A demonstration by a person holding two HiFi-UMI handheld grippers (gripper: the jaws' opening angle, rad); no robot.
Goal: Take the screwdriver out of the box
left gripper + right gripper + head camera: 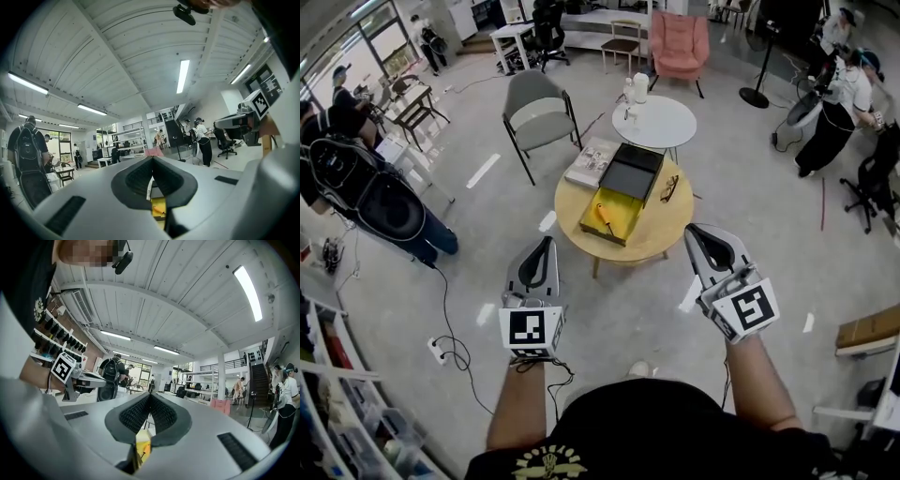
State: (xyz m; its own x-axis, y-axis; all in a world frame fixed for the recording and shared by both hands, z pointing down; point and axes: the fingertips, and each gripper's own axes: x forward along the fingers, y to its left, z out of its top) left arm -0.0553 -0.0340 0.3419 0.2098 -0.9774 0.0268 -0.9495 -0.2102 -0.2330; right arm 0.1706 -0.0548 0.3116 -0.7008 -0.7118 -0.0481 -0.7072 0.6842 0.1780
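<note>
Both grippers are hovering level, just short of the near edge of the round wooden table (570, 204). The left gripper (547, 242) is showing its jaws pressed together, tip to tip, with nothing caught between them. The right gripper (693, 229) is doing the same, closed and empty. On the table the box (625, 221) is lying open, yellow inside facing up, with its black lid (635, 172) lying just behind it. The orange-handled screwdriver (605, 217) is resting inside the box on the yellow lining, well apart from both grippers. A book (592, 161) is sitting left of the lid, glasses (668, 187) to its right. A small white table (666, 122) and a grey chair (539, 105) are standing beyond.
</note>
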